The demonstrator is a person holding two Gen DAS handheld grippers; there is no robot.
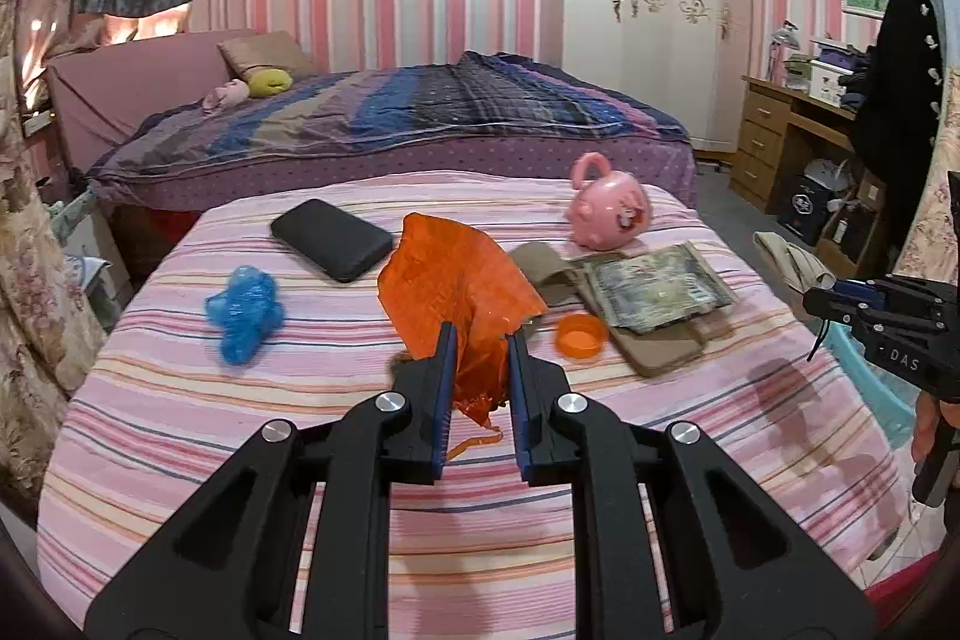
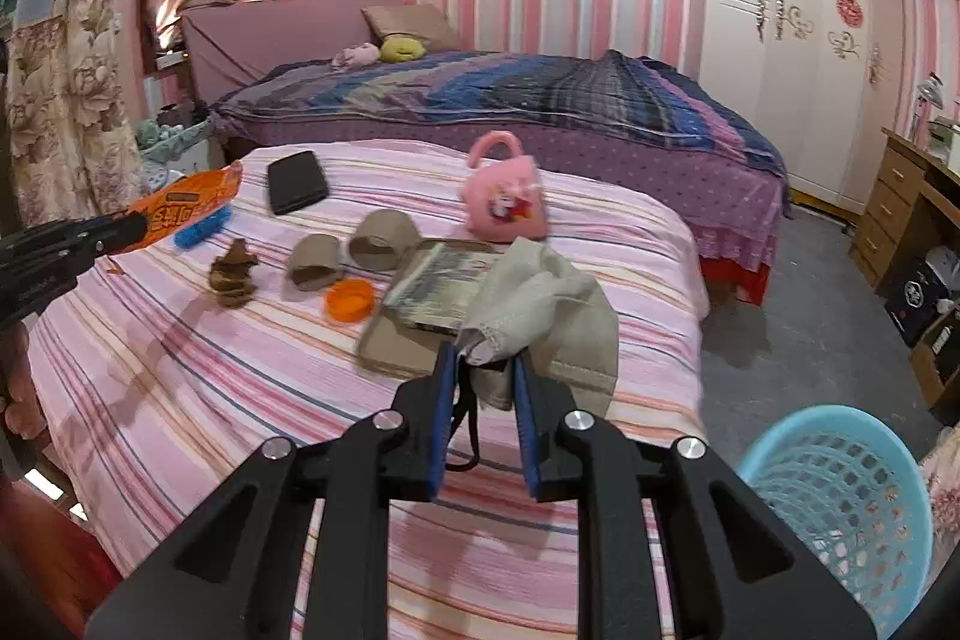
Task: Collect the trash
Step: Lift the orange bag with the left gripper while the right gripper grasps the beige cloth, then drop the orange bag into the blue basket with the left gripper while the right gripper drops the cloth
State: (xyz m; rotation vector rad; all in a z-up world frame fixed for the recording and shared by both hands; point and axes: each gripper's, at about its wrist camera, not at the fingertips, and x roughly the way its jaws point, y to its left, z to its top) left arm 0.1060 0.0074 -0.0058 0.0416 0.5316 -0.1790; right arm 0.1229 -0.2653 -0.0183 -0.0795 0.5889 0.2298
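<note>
Both grippers hold trash above the bed (image 1: 180, 460).
The left gripper (image 1: 483, 331) pinches an orange wrapper (image 1: 450, 280); the right gripper (image 2: 486, 355), tilted down, pinches a grey cloth (image 2: 540, 304).

The orange wrapper (image 1: 456, 280) is thin, shiny, crinkly plastic, the striped bed cover (image 1: 240, 412) is soft matt cloth, the grey rag (image 2: 540, 292) is rough cloth, and the blue basket (image 2: 840, 508) is smooth plastic with holes.
</note>
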